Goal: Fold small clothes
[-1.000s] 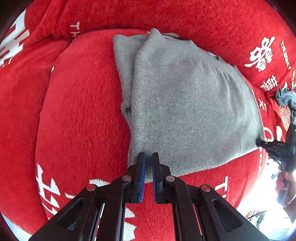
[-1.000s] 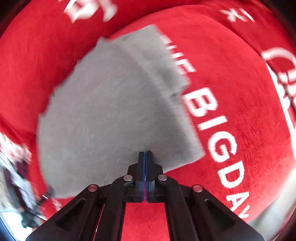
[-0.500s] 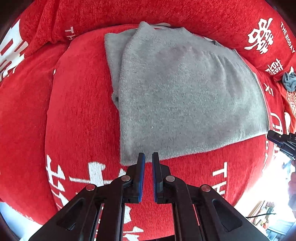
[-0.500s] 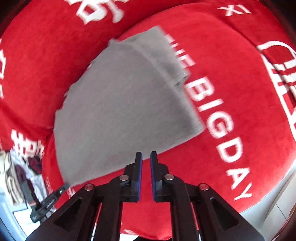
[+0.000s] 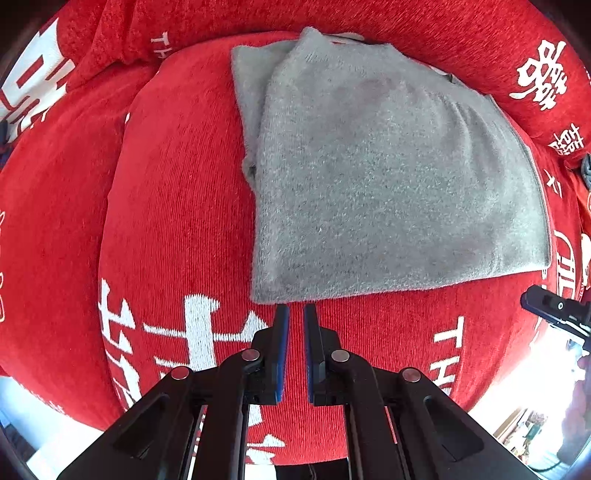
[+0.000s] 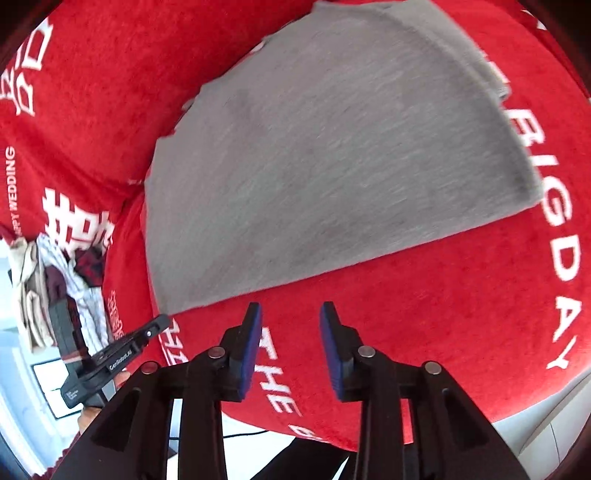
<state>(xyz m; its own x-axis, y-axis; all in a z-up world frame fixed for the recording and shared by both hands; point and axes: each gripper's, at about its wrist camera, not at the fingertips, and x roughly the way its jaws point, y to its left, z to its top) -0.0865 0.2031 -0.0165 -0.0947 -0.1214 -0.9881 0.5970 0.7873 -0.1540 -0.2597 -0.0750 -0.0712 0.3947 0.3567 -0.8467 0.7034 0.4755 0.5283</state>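
Observation:
A grey knit garment lies folded flat on a red cushion with white lettering. It also shows in the right wrist view. My left gripper hangs just off the garment's near edge, its jaws a narrow gap apart and empty. My right gripper is open and empty, just short of the garment's near edge. The left gripper shows at the lower left of the right wrist view. The right gripper's tip shows at the right edge of the left wrist view.
A heap of other clothes lies at the left beyond the cushion's end. Red back cushions rise behind the garment. The cushion's front edge drops to a pale floor.
Both grippers have let go of the garment and drawn back from its near edge. The right gripper has gone from shut to wide open. The garment now lies flat.

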